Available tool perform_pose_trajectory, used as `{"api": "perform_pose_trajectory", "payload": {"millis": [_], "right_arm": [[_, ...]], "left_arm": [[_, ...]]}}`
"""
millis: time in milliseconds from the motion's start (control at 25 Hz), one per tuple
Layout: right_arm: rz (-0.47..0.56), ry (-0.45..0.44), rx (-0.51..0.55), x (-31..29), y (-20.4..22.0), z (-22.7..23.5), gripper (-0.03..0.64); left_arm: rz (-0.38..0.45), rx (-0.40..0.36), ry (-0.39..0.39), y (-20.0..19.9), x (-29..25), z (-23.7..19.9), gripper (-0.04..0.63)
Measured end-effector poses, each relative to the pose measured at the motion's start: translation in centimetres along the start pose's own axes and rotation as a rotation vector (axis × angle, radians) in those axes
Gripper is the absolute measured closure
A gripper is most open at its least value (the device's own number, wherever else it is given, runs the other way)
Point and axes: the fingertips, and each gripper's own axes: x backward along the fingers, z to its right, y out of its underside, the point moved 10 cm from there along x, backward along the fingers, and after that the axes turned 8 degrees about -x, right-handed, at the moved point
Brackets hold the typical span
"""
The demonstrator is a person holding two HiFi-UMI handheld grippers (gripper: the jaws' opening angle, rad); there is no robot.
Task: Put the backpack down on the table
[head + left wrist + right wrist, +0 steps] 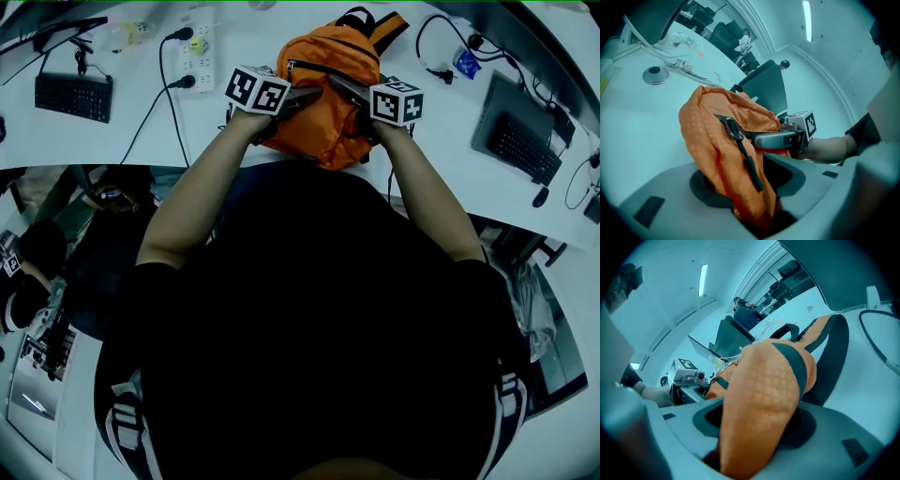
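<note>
An orange backpack (323,94) with black straps and zippers rests on the white table (441,141) near its front edge. My left gripper (302,97) reaches into its left side and my right gripper (349,91) into its right side. In the left gripper view the orange fabric (719,140) with a black zipper pull runs down between the jaws of the left gripper (745,190), and a dark gap shows beside it. In the right gripper view a thick fold of the backpack (764,394) fills the space between the widely parted jaws of the right gripper (754,427).
A black keyboard (73,96) and a white power strip (198,47) with cables lie at the left of the table. At the right stand a laptop (518,139), a black cable (436,52) and a small blue item (466,64). A chair sits below the table's left edge.
</note>
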Motion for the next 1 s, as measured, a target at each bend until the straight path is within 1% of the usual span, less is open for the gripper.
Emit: {"api": "perform_pose_trajectory", "payload": {"millis": [120, 200, 360, 600, 840, 1000], "right_arm": [[0.000, 0.000, 0.001, 0.3, 0.1, -0.1, 0.342], [0.001, 0.002, -0.003, 0.6, 0.2, 0.0, 0.330], [0.001, 0.003, -0.006, 1.1, 0.3, -0.2, 0.314], [0.038, 0.028, -0.026, 3.0, 0.5, -0.1, 0.313], [0.067, 0.054, -0.007, 4.9, 0.6, -0.3, 0.313], [0.082, 0.056, 0.015, 5.9, 0.6, -1.0, 0.313]], "left_arm": [[0.001, -0.007, -0.008, 0.1, 0.2, 0.2, 0.355], [-0.002, -0.013, -0.017, 0.1, 0.3, 0.4, 0.318], [0.003, -0.024, -0.030, 0.0, 0.7, 0.5, 0.281], [0.004, -0.027, -0.058, 0.4, 2.1, 0.8, 0.268], [0.036, -0.031, -0.094, 0.5, 3.9, 1.2, 0.268], [0.075, -0.038, -0.113, 0.4, 4.9, 1.7, 0.268]]}}
